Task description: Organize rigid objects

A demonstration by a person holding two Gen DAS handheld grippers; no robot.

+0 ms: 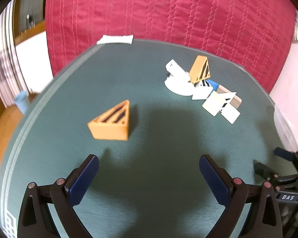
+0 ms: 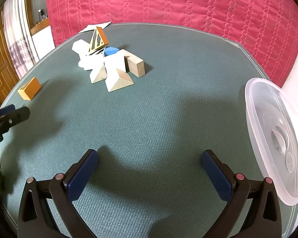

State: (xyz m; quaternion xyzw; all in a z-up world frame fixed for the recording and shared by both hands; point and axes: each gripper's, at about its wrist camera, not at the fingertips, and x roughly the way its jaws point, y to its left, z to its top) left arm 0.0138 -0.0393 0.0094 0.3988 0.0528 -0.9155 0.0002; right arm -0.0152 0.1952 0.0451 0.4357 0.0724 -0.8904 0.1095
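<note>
Clear plastic tub [image 2: 276, 138] appears only in the right wrist view.

The left gripper [image 1: 149, 166] hovers with its jaws spread wide, the two blue-padded fingers [image 1: 83, 180] well apart and nothing between them. The right gripper [image 2: 150, 163] is likewise wide open and holds nothing, its blue pads [image 2: 216, 174] angled outward. Each gripper shows at the edge of the other's view: the right gripper low at the right, the left gripper at the left edge.
</note>
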